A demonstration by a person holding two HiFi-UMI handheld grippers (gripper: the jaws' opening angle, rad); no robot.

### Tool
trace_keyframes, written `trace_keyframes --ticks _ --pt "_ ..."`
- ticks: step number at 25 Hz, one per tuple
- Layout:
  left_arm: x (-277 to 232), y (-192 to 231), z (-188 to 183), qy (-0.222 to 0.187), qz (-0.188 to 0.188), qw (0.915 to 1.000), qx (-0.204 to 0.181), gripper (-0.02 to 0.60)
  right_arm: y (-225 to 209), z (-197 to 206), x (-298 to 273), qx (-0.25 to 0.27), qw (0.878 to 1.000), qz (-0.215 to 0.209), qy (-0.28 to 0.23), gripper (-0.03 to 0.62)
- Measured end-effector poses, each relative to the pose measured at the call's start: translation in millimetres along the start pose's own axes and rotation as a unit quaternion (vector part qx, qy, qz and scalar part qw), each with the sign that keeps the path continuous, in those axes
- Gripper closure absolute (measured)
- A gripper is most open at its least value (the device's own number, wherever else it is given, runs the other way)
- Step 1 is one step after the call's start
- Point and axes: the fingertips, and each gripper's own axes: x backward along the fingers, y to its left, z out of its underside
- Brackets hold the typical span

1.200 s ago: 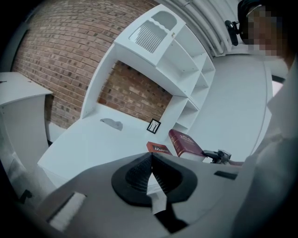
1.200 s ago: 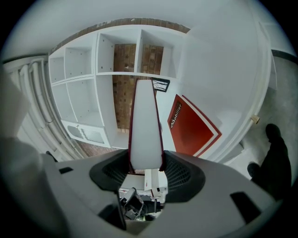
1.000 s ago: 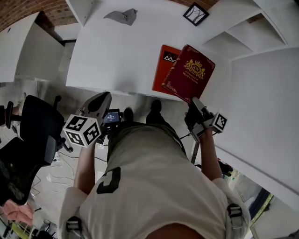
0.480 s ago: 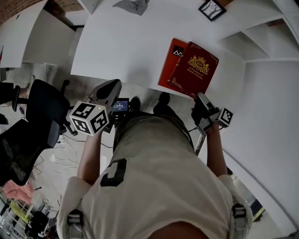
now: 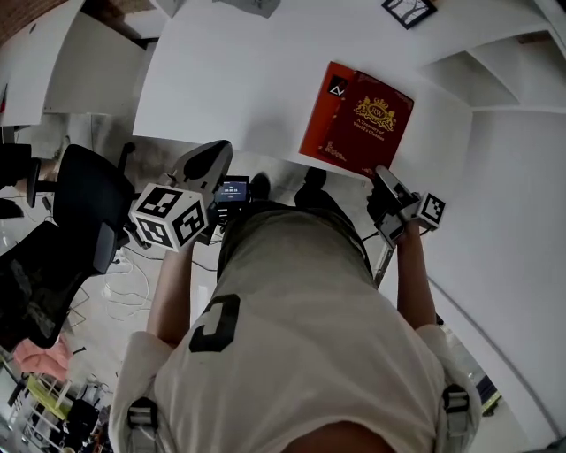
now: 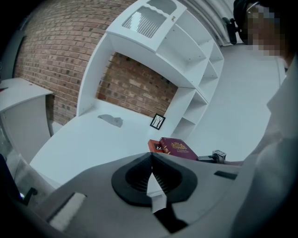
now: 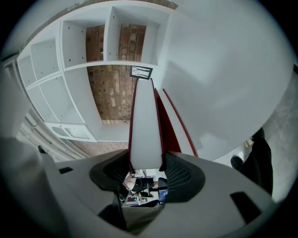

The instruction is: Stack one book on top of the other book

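Observation:
A dark red book [image 5: 373, 122] with a gold crest lies on top of an orange-red book [image 5: 329, 102] near the white table's [image 5: 230, 80] front right edge. My right gripper [image 5: 382, 180] is shut on the dark red book's near edge; in the right gripper view its white page edge [image 7: 145, 121] fills the gap between the jaws of that gripper [image 7: 146, 166]. My left gripper [image 5: 215, 155] hangs off the table's front edge, shut and holding nothing. In the left gripper view its closed gripper [image 6: 151, 160] points toward the dark red book [image 6: 180, 148] and the orange-red book [image 6: 155, 146].
A small framed picture [image 5: 409, 11] and a grey cloth [image 5: 249, 7] sit at the table's far side. White shelving [image 5: 495, 71] stands to the right. A black office chair [image 5: 80, 212] is at the left, with cables on the floor.
The right gripper has come down and the dark red book has settled flatter over the orange-red one. The left gripper has shifted slightly along the table's front edge.

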Motion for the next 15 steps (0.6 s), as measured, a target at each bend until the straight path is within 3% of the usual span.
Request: trace_keyframes --ticks 15 --pt "-8.4 -11.5 5.8 0.013 0.014 0.9998 -0.008 0.578 -2.3 3.3 -3.5 0.019 0.999 0.008 0.034 0.381"
